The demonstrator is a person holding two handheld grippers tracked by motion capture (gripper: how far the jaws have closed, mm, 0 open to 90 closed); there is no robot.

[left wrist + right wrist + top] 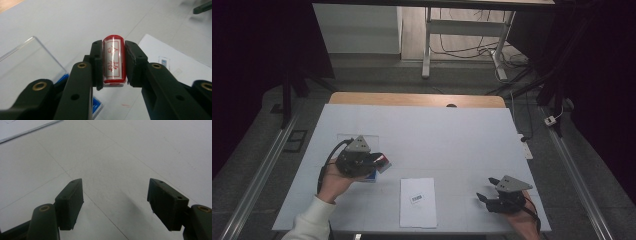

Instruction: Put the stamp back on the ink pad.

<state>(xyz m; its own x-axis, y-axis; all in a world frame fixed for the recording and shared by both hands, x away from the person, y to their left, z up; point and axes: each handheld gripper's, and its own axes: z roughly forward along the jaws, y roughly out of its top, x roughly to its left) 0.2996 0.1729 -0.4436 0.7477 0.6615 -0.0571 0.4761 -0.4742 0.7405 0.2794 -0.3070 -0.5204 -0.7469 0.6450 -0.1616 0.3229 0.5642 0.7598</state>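
A white table (452, 135) carries a sheet of paper (418, 202) near its front edge, between the two hands. The right gripper (115, 202) rests to the paper's right, jaws wide and empty. The left gripper (113, 62) clamps a red stamp (114, 60) above the table, with a clear lid (27, 67) and blue box (96, 106) just beside it.

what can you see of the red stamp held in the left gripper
The red stamp is a small clear-cased cylinder, glossy like plastic, with a red body and a white label bearing red characters inside a red border. In the left gripper view it stands upright, clamped at its two sides by the pads of the left gripper, and it is held above the white table. Below and to the left sit a clear lid and a blue base; whether they touch it cannot be told.
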